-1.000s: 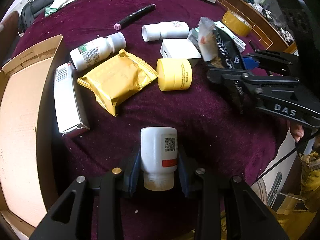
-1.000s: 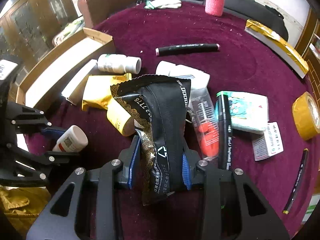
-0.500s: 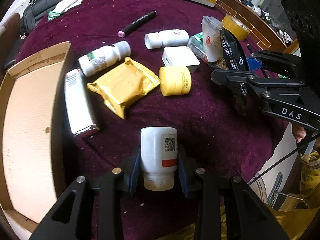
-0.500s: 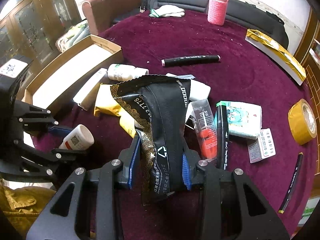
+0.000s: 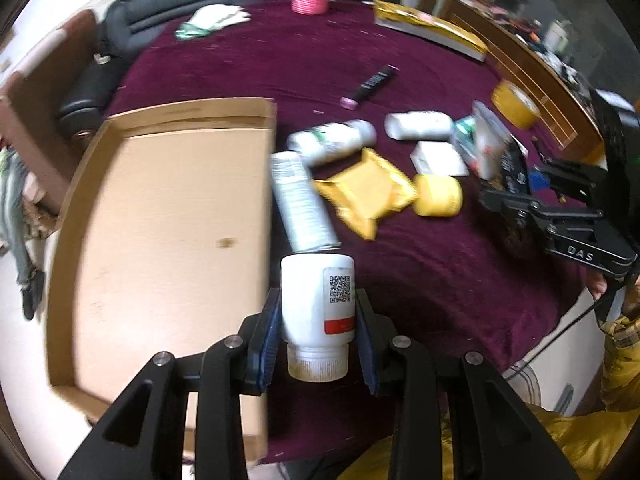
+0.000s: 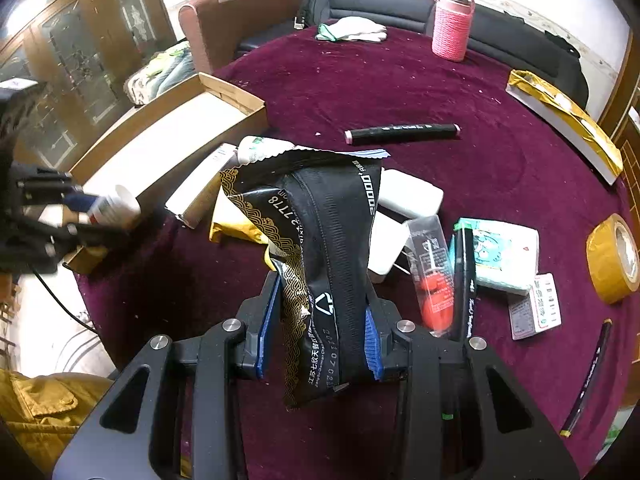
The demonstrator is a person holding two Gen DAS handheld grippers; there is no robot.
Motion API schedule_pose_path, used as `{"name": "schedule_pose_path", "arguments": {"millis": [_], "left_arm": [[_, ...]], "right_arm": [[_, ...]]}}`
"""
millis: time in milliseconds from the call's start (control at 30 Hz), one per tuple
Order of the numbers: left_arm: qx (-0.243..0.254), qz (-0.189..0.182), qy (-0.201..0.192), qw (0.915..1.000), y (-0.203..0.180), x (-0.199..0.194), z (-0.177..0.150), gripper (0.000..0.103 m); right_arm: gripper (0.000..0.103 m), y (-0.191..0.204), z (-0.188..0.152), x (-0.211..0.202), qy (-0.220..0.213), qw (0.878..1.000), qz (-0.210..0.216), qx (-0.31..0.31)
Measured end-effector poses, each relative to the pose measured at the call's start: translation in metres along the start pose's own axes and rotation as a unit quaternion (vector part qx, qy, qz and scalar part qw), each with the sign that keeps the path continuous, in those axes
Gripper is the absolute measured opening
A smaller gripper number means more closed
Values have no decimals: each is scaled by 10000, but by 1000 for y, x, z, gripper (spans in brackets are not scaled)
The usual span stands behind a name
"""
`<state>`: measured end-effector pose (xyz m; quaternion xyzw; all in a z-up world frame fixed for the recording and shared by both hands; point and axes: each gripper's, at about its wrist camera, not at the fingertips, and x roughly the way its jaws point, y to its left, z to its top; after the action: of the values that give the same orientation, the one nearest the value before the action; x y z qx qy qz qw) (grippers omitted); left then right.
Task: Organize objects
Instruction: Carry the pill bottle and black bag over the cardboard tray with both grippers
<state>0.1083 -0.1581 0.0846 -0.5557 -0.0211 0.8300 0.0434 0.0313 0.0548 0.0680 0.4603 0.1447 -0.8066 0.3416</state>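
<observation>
My left gripper [image 5: 318,340] is shut on a white pill bottle [image 5: 318,304] with a QR label and red stripe, held above the right wall of the open cardboard box [image 5: 168,216]. In the right wrist view the same bottle [image 6: 116,206] shows blurred at the box's near end. My right gripper [image 6: 318,340] is shut on a black and gold foil packet [image 6: 312,248], held over the maroon tablecloth [image 6: 420,92]. A yellow packet [image 5: 366,192], a yellow jar [image 5: 438,196], two white bottles [image 5: 332,140] and a silver box [image 5: 300,204] lie beside the cardboard box.
A black marker [image 6: 402,134], a white box [image 6: 410,196], a tissue pack [image 6: 502,254], a tape roll [image 6: 614,258] and a pink bottle [image 6: 452,24] sit on the cloth. A gold-edged flat box [image 6: 564,120] lies far right. Chairs stand behind the table.
My left gripper has carried the white bottle up and leftward, from over the cloth to the box's edge. The right gripper has stayed nearly still with the packet.
</observation>
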Motion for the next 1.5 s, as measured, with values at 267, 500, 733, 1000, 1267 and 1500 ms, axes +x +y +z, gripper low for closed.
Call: {"name": "schedule_pose_path", "arguments": {"millis": [267,500,733,1000,1267,1500], "left_arm": [[-481,650,503,9955,56,12,-23,34],[-248,-143,713,9970,26,34,-25,34],[297,-208,795,9962,-10,50,-15,34],[-243,102,870,9959,51,26,-35,34],[-584,282,969,9932,87,14,-57,34],[-406,226,1103,9928,85,24,-52,34]], "right_arm": [[36,14,5,3,-63,9996,242,-125],[36,25,11,9,-74,9990,374,-216],[36,43,22,5,-166,9979,502,-361],[36,84,34,11,-149,9926,850,-853],[36,152,44,31,117,9759,1426,-1646],[36,187,39,46,420,9651,1460,-2133]]}}
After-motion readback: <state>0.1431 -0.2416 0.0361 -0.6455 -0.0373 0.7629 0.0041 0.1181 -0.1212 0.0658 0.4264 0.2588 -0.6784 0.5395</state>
